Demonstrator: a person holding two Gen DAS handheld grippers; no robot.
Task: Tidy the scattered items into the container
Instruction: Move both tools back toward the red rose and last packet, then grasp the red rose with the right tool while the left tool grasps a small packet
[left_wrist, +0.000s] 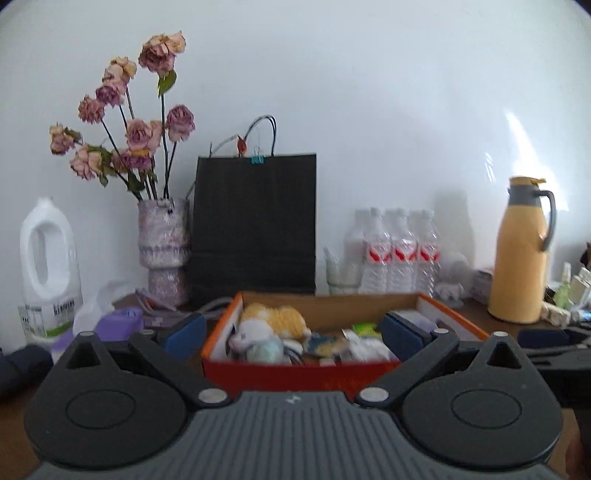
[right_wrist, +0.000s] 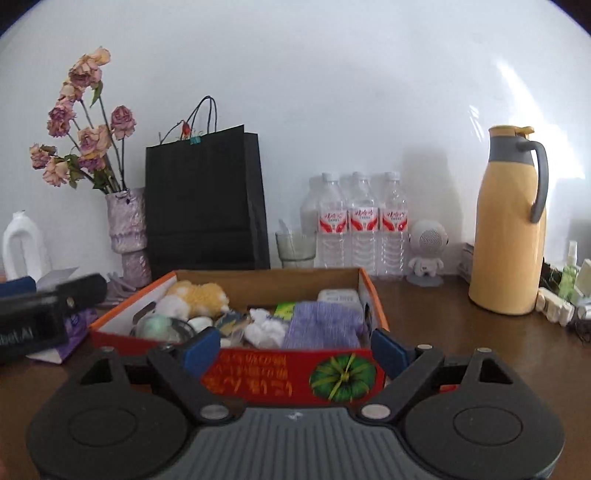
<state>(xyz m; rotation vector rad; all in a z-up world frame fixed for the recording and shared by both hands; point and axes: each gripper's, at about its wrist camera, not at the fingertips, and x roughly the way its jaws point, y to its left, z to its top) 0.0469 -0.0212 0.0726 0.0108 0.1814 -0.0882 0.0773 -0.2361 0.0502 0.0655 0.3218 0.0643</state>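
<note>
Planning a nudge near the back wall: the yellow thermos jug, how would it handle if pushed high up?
The yellow thermos jug stands tall on a fairly narrow base, so a high push would probably tip it rather than slide it. Its smooth wall looks slippery for pads; the grey handle seems the surer hold. Possibly heavy if filled; the lid hides that.

A black device (right_wrist: 40, 317) is blurring at the right view's left edge, its lettering cut off. The box's (left_wrist: 236, 314) far contents are smearing in the left view, and small clutter (left_wrist: 569, 295) by the flask (left_wrist: 521, 251) is running off-frame.
</note>
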